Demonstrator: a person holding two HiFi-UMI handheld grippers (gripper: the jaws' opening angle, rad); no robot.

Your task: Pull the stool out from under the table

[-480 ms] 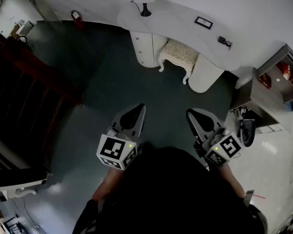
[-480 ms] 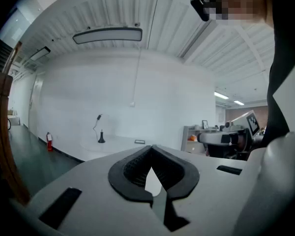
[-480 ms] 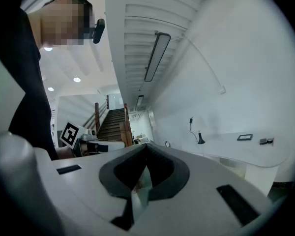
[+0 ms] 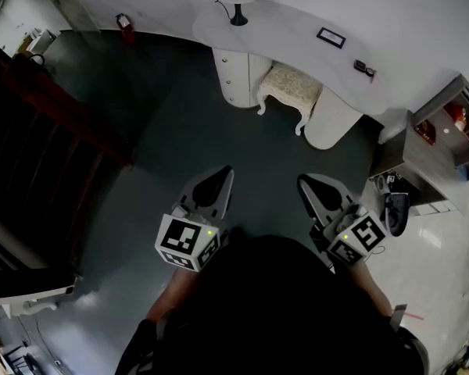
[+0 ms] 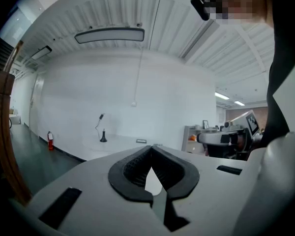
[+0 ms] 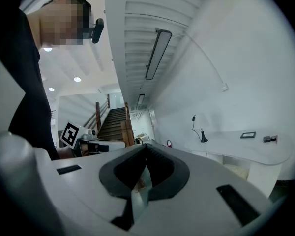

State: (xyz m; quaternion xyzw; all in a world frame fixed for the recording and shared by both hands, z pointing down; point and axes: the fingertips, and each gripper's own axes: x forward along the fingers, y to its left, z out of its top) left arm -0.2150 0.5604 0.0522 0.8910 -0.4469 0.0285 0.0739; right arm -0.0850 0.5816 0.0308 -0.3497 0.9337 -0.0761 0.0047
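Observation:
A cream stool [image 4: 290, 86] with a patterned cushion stands tucked under the curved white table [image 4: 297, 37] against the far wall, between the table's two rounded pedestals. My left gripper [image 4: 219, 176] is held close to my body, far short of the stool, jaws shut and empty. Level with it on the other side, the right gripper [image 4: 306, 184] is also shut on nothing. In the left gripper view the closed gripper [image 5: 150, 151] points toward the table top [image 5: 123, 144]. The right gripper view shows its closed gripper [image 6: 145, 150], with the table [image 6: 246, 149] off to the right.
A black lamp [image 4: 238, 16], a small frame [image 4: 330, 37] and a dark object [image 4: 363, 69] lie on the table. A red extinguisher [image 4: 125, 28] stands by the wall. A wooden staircase [image 4: 55, 123] runs along the left. A shelf unit [image 4: 445, 131] and shoes [image 4: 395, 209] are at right.
The view has shifted slightly, so the table and stool sit a little lower and to the right. Both grippers hold the same pose.

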